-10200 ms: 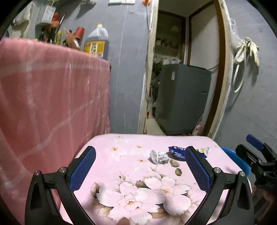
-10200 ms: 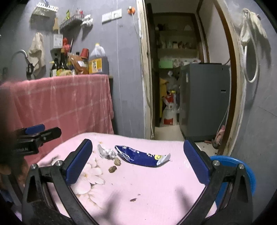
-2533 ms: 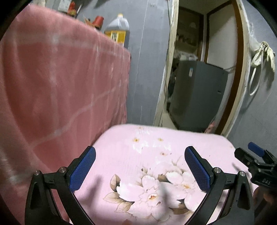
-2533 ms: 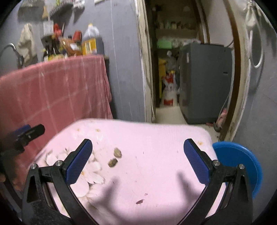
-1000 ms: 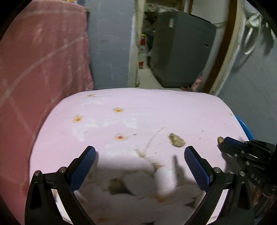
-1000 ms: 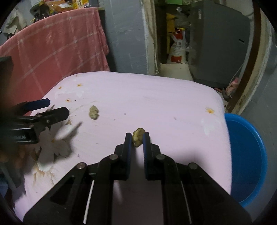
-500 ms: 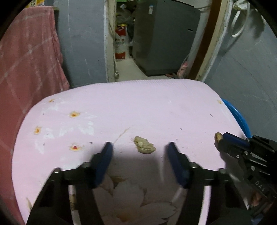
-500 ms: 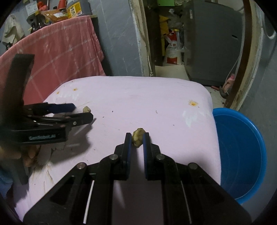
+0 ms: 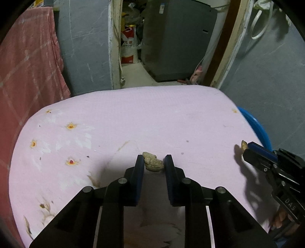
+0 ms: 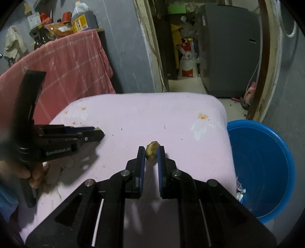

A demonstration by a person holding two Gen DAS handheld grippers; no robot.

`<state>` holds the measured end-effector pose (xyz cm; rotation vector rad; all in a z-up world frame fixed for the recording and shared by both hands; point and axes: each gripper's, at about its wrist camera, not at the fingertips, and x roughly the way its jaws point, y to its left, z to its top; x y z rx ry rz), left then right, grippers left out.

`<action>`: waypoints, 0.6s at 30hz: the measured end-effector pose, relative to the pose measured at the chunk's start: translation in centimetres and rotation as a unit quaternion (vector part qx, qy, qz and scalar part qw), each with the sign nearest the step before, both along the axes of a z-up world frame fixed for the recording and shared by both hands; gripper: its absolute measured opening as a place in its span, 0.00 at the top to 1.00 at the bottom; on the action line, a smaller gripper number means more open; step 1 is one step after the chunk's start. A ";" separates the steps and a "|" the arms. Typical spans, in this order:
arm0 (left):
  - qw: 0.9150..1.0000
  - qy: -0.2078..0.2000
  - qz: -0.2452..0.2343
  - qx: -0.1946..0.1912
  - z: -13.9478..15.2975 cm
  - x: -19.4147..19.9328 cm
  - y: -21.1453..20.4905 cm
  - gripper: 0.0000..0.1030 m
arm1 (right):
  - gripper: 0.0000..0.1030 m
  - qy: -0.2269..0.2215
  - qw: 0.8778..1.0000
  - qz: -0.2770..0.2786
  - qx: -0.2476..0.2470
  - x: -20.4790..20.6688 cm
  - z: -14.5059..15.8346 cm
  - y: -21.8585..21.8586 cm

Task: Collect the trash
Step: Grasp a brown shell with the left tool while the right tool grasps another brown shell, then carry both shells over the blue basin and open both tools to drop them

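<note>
My left gripper is shut on a tan nut shell low over the pink flowered table cover. It also shows in the right wrist view at the left, a bit of shell at its tip. My right gripper is shut on a second yellowish shell piece above the cover's right part. It shows in the left wrist view at the right edge, shell at its tip. A blue trash bucket stands on the floor right of the table, with wrappers inside.
A pink checked cloth hangs over a counter at the left, with bottles on top. Behind the table is a doorway with a grey appliance and a sack. The bucket's rim shows past the table's right edge.
My left gripper has closed from wide open onto the shell on the cover. My right gripper, holding its shell piece, has shifted toward the table's right side near the bucket.
</note>
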<state>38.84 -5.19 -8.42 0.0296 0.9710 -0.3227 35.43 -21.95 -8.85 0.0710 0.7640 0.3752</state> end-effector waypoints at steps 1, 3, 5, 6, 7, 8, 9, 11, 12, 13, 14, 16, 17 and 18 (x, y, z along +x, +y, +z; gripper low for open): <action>1.000 -0.003 -0.001 -0.005 0.2 -0.2 -0.1 0.83 | 0.88 -0.009 1.000 -0.003 0.006 -0.2 0.3 -0.3; 1.000 -0.018 0.001 -0.009 0.7 -0.7 -0.5 0.83 | 0.88 -0.023 1.000 -0.008 0.012 -0.6 0.8 -0.6; 0.999 -0.032 0.003 -0.014 1.2 -1.3 -0.9 0.83 | 0.88 -0.036 0.999 -0.011 0.016 -1.0 1.3 -1.0; 0.999 -0.039 0.003 -0.017 1.5 -1.6 -1.1 0.83 | 0.88 -0.044 0.999 -0.014 0.019 -1.2 1.6 -1.2; 0.999 -0.046 0.002 -0.021 1.8 -1.9 -1.2 0.83 | 0.88 -0.050 0.998 -0.015 0.021 -1.4 1.8 -1.4; 0.998 -0.054 0.002 -0.027 2.2 -2.3 -1.4 0.83 | 0.88 -0.058 0.998 -0.018 0.023 -1.7 2.1 -1.6; 0.998 -0.062 0.002 -0.034 2.5 -2.6 -1.6 0.83 | 0.88 -0.070 0.997 -0.020 0.026 -2.0 2.5 -1.8; 0.995 -0.079 0.002 -0.056 3.5 -3.3 -1.8 0.83 | 0.88 -0.086 0.996 -0.024 0.029 -2.6 3.1 -2.2; 0.994 -0.091 0.002 -0.067 4.0 -3.7 -2.0 0.83 | 0.88 -0.099 0.994 -0.028 0.031 -3.0 3.6 -2.5; 0.992 -0.103 0.001 -0.077 4.5 -4.0 -2.1 0.83 | 0.88 -0.107 0.993 -0.030 0.033 -3.2 3.9 -2.8; 0.990 -0.114 -0.001 -0.084 5.0 -4.3 -2.4 0.83 | 0.88 -0.118 0.992 -0.033 0.035 -3.6 4.3 -3.1; 0.984 -0.146 -0.007 -0.103 6.1 -5.1 -3.0 0.83 | 0.88 -0.144 0.988 -0.042 0.039 -4.3 5.1 -3.8; 0.981 -0.158 -0.010 -0.111 6.6 -5.4 -3.2 0.83 | 0.88 -0.156 0.986 -0.047 0.041 -4.8 5.4 -4.0; 0.978 -0.170 -0.014 -0.120 7.0 -5.8 -3.5 0.83 | 0.88 -0.169 0.983 -0.051 0.043 -5.2 5.8 -4.3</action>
